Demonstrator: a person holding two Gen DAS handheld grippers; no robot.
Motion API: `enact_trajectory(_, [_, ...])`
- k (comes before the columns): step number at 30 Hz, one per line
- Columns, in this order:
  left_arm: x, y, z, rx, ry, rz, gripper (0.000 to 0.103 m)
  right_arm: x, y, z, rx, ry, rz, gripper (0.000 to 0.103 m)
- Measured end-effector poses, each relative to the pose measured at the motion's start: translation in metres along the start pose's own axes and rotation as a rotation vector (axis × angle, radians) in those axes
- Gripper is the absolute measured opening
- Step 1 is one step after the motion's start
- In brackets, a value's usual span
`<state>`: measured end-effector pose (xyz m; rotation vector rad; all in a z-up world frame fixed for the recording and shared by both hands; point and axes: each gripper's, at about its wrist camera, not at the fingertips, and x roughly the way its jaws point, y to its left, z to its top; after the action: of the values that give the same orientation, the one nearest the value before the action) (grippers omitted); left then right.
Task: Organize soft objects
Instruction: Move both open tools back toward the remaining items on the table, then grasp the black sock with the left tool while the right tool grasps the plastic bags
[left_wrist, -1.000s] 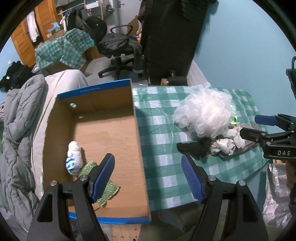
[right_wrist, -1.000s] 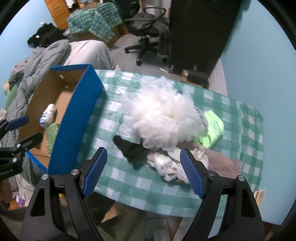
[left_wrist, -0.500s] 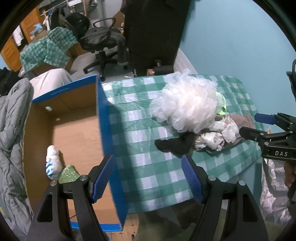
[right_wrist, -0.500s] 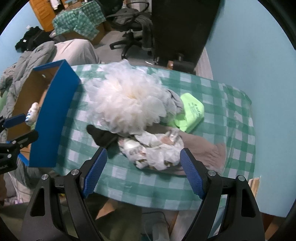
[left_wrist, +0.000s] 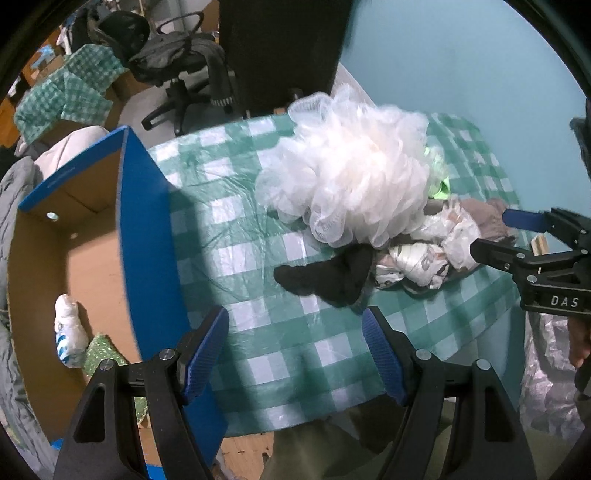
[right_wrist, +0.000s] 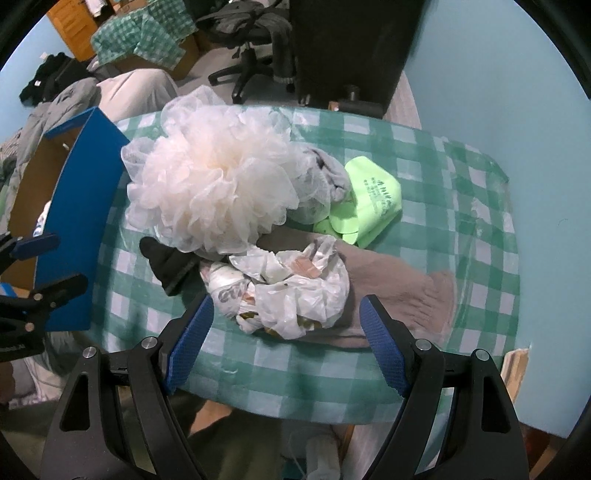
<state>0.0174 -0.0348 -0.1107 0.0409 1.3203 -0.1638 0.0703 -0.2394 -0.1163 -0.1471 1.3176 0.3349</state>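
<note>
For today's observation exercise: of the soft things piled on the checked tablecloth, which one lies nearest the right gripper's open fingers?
The crumpled white plastic bag, directly ahead of the right gripper. The bath pouf, black sock and green mask lie farther back.

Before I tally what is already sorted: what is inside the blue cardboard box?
Inside the blue cardboard box lie a white-and-blue bundle and a green speckled cloth beside it. The left gripper and the box's near wall cover the front corner, so more could sit there.

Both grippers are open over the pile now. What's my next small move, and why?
Probably lower the right hand-held gripper onto the crumpled white plastic bag and close. Its jaws stand open, empty, straddling the bag, which lies nearest on top of the pile. The box already holds two items.
</note>
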Motion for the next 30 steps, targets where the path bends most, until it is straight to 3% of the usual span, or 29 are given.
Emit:
enact_trajectory(12, [0.034, -0.007, 0.001, 0.052, 0.063, 0.025, 0.076, 0.037, 0.028, -0.006, -0.145, 0.041, 0.023, 0.082])
enact_trajectory(27, [0.057, -0.006, 0.007, 0.051, 0.107, -0.033, 0.076, 0.080, 0.043, -0.009, -0.298, 0.066, -0.038, 0.082])
enact_trajectory(30, [0.060, -0.010, 0.010, 0.052, 0.114, -0.045, 0.076, 0.079, 0.040, -0.008, -0.287, 0.055, -0.007, 0.071])
